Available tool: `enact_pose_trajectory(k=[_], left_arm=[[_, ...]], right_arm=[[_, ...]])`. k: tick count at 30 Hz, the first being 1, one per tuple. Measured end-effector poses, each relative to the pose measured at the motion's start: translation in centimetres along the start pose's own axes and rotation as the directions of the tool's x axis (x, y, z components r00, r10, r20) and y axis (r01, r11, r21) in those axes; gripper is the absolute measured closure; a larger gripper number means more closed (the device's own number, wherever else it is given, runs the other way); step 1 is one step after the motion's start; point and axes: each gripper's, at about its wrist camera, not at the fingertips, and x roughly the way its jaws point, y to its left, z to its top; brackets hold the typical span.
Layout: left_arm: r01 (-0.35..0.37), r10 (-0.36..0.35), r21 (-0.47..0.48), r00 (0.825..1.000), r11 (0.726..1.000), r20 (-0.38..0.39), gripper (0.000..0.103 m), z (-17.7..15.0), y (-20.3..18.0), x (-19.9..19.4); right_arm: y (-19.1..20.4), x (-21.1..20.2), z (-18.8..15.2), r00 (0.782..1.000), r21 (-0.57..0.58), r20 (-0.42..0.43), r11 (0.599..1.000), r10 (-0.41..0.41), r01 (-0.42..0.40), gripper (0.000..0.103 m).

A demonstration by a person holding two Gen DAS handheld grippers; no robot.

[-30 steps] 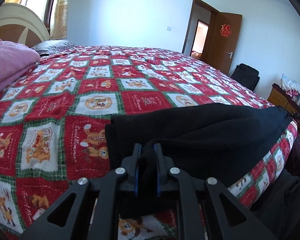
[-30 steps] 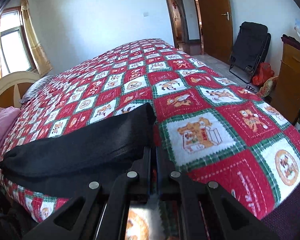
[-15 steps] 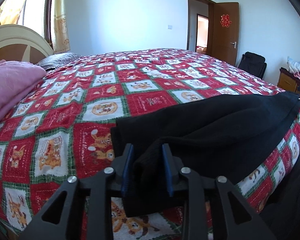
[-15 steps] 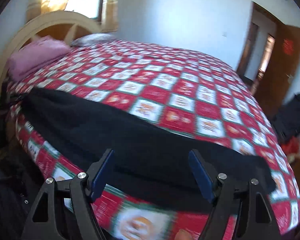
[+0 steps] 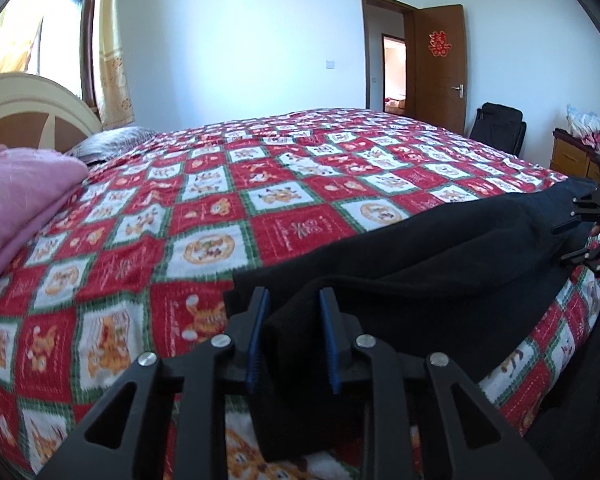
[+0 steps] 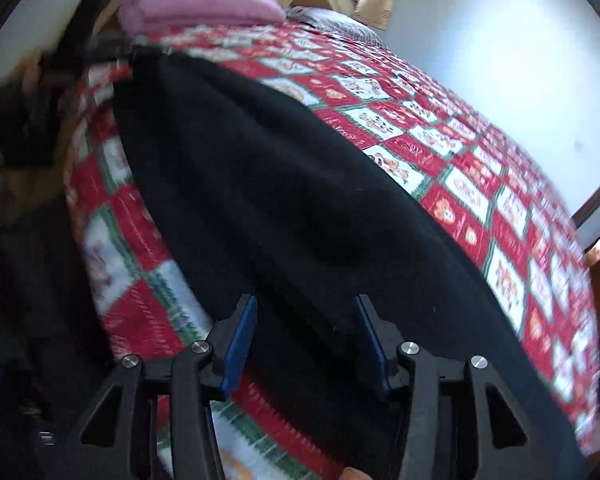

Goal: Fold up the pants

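Black pants lie folded lengthwise along the near edge of a bed with a red, green and white patchwork cover. My left gripper is partly open, its blue pads either side of a raised fold at one end of the pants, loosely around it. My right gripper is open over the pants at the other end, pads apart and holding nothing. The right gripper also shows at the far right of the left wrist view.
A folded pink blanket and a grey pillow lie by the cream headboard. A brown door, a black folding chair and a wooden cabinet stand beyond the bed.
My left gripper has opened from a tight grip on the fold. My right gripper let go, opened wide and swung round to face along the pants toward the headboard.
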Motion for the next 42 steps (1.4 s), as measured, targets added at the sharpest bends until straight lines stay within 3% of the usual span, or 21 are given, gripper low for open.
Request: enact_pose_trajectory(k=[1,2,4,5,10,15,18,22,27,37,40,42], left_arm=[[-0.003,0.003,0.014,1.0,1.0,0.002,0.077,0.1,0.0,0.0],[-0.005,0.005,0.027,1.0,1.0,0.003,0.078,0.2,-0.1,0.1],[-0.007,0.007,0.044,1.0,0.999,0.01,0.081,0.2,-0.1,-0.2],[-0.001,0.0,0.045,1.0,0.999,0.018,0.082,0.2,-0.1,-0.4],[0.019,-0.02,0.045,0.999,0.999,0.025,0.083,-1.4,0.1,-1.6],[0.035,-0.035,-0.014,0.999,0.999,0.007,0.083,-3.7,0.7,-1.9],[0.022,-0.021,-0.016,1.0,1.0,0.004,0.078,-3.9,0.7,-2.3],[-0.007,0.007,-0.024,1.0,1.0,-0.001,0.056,-4.2,1.2,-2.7],[-0.043,0.043,-0.039,0.999,0.998,-0.014,0.044,-5.2,2.4,-3.7],[-0.167,0.164,-0.139,0.986,0.976,-0.031,0.043,-6.6,5.9,-6.2],[-0.147,0.15,-0.179,0.989,0.973,0.003,0.041,-5.5,5.5,-6.7],[-0.093,0.105,-0.186,0.993,0.978,0.056,0.033,-4.0,4.0,-6.8]], right_arm=[[0.1,0.4,0.1,1.0,-0.01,-0.005,1.0,-0.011,0.011,0.055],[0.0,0.6,0.1,1.0,-0.011,-0.001,1.0,-0.001,0.001,0.073],[-0.3,0.2,0.2,1.0,-0.008,-0.001,1.0,0.016,-0.016,0.097],[-0.2,-0.3,0.2,1.0,-0.014,0.005,1.0,0.01,-0.01,0.099],[-0.7,-2.6,-0.4,0.997,0.014,0.034,0.997,0.069,-0.07,0.1],[0.4,-0.8,-1.6,0.995,0.008,-0.014,0.995,0.095,-0.095,0.1],[0.4,-0.5,-1.7,0.994,0.022,-0.012,0.994,0.107,-0.106,0.1],[0.5,-0.9,-1.8,0.993,0.014,-0.021,0.993,0.117,-0.116,0.1],[0.5,-1.7,-1.9,0.993,0.022,-0.004,0.993,0.119,-0.119,0.1],[1.2,-1.1,-2.1,0.993,0.001,-0.039,0.994,0.113,-0.113,0.1],[1.5,-0.4,-2.1,0.992,-0.008,-0.059,0.994,0.109,-0.11,0.1],[1.7,0.0,-2.0,0.991,-0.007,-0.077,0.994,0.112,-0.113,0.1]])
